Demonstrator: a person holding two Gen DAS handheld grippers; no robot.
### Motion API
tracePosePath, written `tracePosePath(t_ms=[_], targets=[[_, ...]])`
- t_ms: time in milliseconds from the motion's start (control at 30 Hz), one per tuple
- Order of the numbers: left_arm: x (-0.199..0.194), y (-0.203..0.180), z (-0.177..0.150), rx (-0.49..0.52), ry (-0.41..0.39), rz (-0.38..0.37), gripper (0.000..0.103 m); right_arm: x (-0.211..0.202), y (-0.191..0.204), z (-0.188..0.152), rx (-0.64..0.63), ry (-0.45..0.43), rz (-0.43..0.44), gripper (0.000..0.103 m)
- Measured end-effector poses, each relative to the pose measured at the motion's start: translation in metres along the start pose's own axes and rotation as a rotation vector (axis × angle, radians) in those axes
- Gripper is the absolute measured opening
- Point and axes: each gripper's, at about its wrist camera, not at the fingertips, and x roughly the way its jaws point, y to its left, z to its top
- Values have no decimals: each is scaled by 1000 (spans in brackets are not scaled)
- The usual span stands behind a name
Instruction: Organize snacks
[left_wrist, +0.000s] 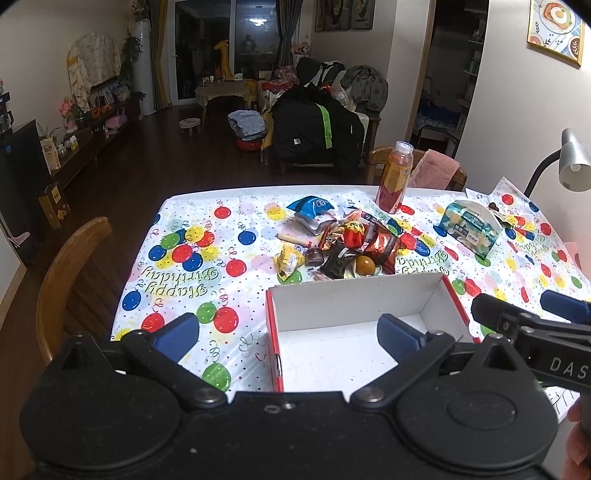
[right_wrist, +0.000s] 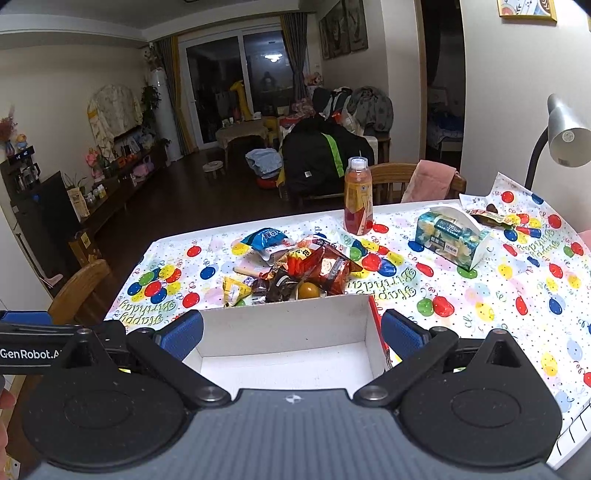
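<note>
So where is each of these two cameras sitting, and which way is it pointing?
Left wrist view: rides on the left tongs, looking forward across the balloon-print tablecloth at the empty white cardboard box with red sides and the pile of wrapped snacks; the right tongs show at its right edge.
Right wrist view: rides on the right tongs, facing the same way; the left tongs poke in at its left edge.
Shared: box, snacks, orange-red drink bottle, tissue pack.

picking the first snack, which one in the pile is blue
The blue packet at the pile's far left edge; the rest are red, yellow, brown or orange.
</note>
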Motion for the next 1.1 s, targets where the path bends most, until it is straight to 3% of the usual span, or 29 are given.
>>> tracePosePath(t_ms=[1100], targets=[[-1,16,6,4,-11,-41,102,-6,17,-1,22,-14,44,103]])
